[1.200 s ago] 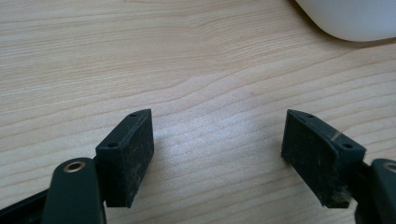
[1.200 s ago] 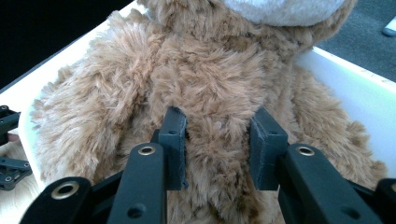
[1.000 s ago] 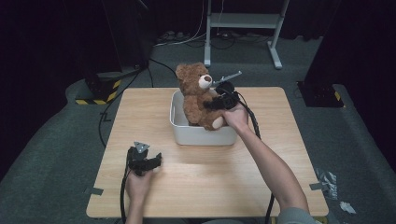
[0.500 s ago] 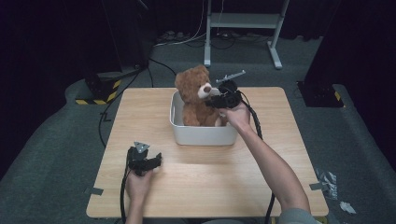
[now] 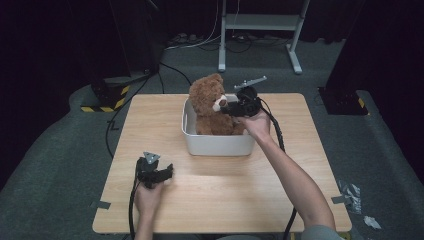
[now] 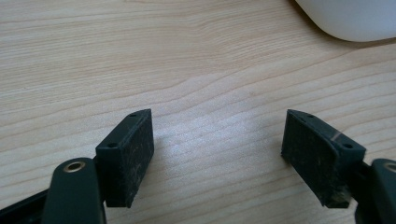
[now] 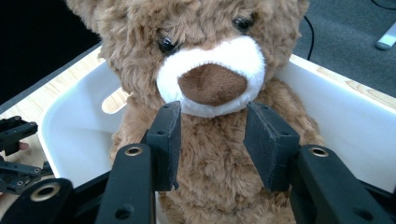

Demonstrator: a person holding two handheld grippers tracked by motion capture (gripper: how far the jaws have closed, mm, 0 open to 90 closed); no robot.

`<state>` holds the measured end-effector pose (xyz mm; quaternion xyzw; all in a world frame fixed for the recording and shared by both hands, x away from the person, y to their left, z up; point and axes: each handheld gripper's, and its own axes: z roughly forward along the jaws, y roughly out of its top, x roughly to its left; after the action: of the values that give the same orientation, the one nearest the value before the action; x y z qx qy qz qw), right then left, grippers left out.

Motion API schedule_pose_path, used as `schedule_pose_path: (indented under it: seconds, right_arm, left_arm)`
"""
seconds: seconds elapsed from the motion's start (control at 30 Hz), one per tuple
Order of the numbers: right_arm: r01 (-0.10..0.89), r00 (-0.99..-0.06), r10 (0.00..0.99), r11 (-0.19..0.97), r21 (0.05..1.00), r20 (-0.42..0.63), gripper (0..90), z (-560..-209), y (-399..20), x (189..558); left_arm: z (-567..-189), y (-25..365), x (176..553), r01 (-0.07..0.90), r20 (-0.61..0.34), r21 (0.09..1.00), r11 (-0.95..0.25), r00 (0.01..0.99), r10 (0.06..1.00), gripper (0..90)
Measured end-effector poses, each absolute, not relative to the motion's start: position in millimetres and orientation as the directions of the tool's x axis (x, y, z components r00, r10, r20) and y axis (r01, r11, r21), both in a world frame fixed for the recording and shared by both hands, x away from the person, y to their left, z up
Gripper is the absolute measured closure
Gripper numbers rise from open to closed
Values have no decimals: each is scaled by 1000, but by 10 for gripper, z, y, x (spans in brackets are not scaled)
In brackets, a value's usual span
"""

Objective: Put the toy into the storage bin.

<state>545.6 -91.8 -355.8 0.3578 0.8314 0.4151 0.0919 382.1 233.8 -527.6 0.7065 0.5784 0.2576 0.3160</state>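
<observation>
Surface: light wooden table [image 5: 300, 200] on grey carpet, dark curtains behind; a metal stand at the top of the high view.
Bin: white plastic bin [image 5: 215, 142] at centre of the high view, on the table.
Teddy bear: brown teddy bear [image 5: 210, 105] sits upright inside the bin, leaning toward its left wall; head and shoulders rise above the rim.
Change: one second ago the bear hung tilted, partly out over the bin's right rim; now it is seated in it.
Right gripper: right gripper [image 7: 212, 140] at the bear's chest, just under the muzzle. Jaws have just been opening; pads flank the fur (no visible squeeze), so judged released.
Left gripper: left gripper [image 6: 217, 154] low over bare wood, lower left of the high view, jaws wide apart, nothing between.
Reading: placement looks done; backing the right gripper out remains.
</observation>
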Motion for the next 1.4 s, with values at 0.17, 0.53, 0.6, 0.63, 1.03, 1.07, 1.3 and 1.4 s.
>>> schedule_pose_path:
  seconds: [0.17,0.53,0.6,0.63,1.03,1.07,1.3,1.4]
  right_arm:
    - [506,-726,673,387,770,139,545,-3528,-950,5430]
    - [502,-718,682,367,783,141,518,-3472,-1000,5387]
    - [496,-721,679,366,788,138,518,-3465,-1014,5385]
    - [491,-721,680,365,791,133,517,-3462,-1020,5383]
    - [489,-713,688,349,800,136,517,-3402,-1099,5344]
    - [486,-715,686,350,801,134,517,-3398,-1104,5342]
    - [473,-718,686,358,805,117,516,-3362,-1133,5304]
    - [468,-720,684,358,808,114,516,-3347,-1144,5291]
  left_arm:
    - [-5276,2337,3821,655,-1,745,-131,198,980,251]
    - [-5276,2337,3821,655,-3,744,-130,198,980,251]
    - [-5276,2338,3821,655,-2,744,-131,198,980,251]
    - [-5275,2338,3821,655,-1,744,-131,198,980,251]
    - [-5276,2338,3821,654,-1,745,-131,198,980,251]
    - [-5277,2338,3821,654,-1,745,-131,198,980,251]
    - [-5277,2337,3821,654,-3,745,-129,198,980,251]
    - [-5276,2338,3821,654,-2,745,-131,199,980,251]
